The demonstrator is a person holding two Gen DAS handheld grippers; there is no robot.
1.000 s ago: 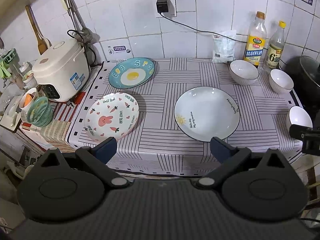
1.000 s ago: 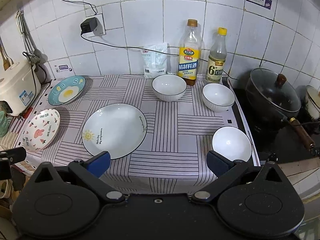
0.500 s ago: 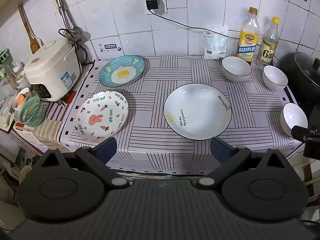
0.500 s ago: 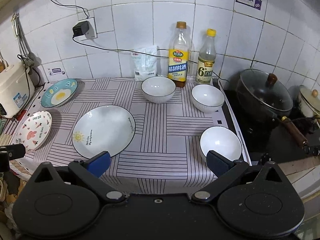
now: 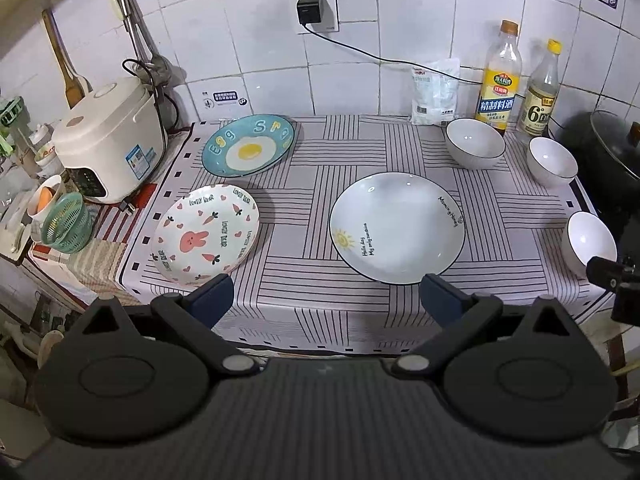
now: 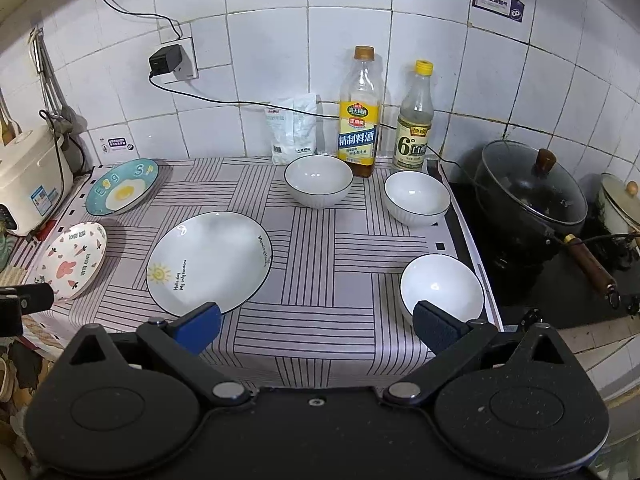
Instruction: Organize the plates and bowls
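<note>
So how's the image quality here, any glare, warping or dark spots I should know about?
Left wrist view: fisheye bends the wall tiles, corners darken, focus is sharp, and the sun plate shows soft sheen. Right wrist view: same warping, small highlights in the near bowl, and the wok side is dim.

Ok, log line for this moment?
left gripper open, empty | right gripper open, empty | three plates, three bowls apart on tablecloth, unstacked

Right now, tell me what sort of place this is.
Most likely a small home kitchen: a rice cooker stands against a white tiled wall, a lidded black pot sits on a cooktop, and cooking-wine and vinegar bottles stand behind the plates and bowls.
</note>
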